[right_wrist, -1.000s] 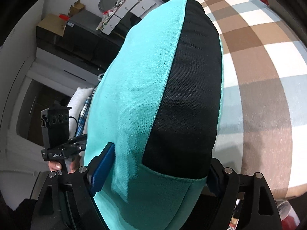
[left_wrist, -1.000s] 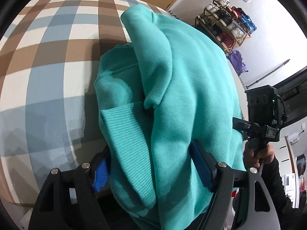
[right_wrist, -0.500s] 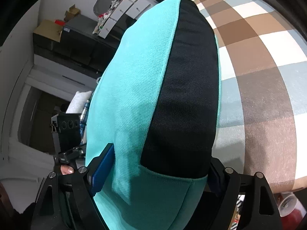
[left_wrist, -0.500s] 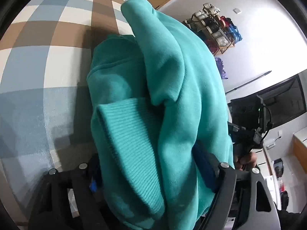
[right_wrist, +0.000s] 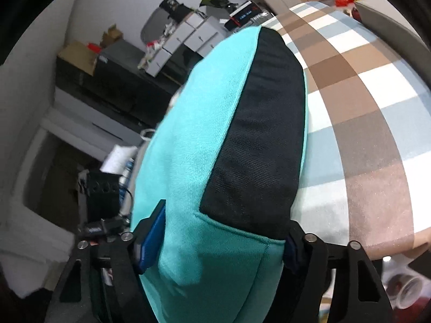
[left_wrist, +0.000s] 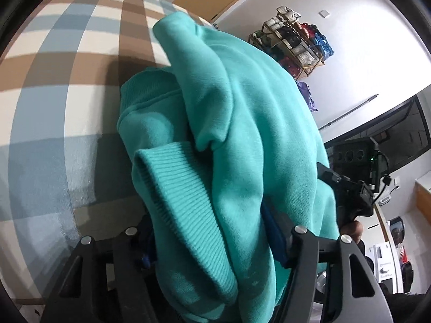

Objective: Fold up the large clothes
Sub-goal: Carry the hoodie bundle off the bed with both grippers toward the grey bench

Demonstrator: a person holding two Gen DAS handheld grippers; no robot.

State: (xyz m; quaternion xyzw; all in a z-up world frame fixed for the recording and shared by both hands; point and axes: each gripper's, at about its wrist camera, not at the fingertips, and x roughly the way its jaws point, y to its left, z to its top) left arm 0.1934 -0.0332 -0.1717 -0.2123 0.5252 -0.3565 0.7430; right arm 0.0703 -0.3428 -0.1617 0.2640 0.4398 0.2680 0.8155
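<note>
Left wrist view: the left gripper (left_wrist: 212, 239) was clamped on a thick bundle of the teal sweatshirt (left_wrist: 242, 134), jaws just closing further on it. Ribbed cuff (left_wrist: 183, 202) hung between the jaws, toward the left one. Checked bedcover (left_wrist: 54, 94) lay beyond and left of the tool. Off to the right, a hand (left_wrist: 353, 230) held the other device.

Right wrist view: the right gripper (right_wrist: 223, 239) gripped the same sweatshirt (right_wrist: 188, 148), jaws likewise just tightened, blue pads (right_wrist: 152, 239) pressed into the cloth. Black panel (right_wrist: 258, 134) ran up the fold's right half. Bedcover (right_wrist: 363, 134) lay right of the tool; cluttered cabinets (right_wrist: 121, 75) ahead-left.
</note>
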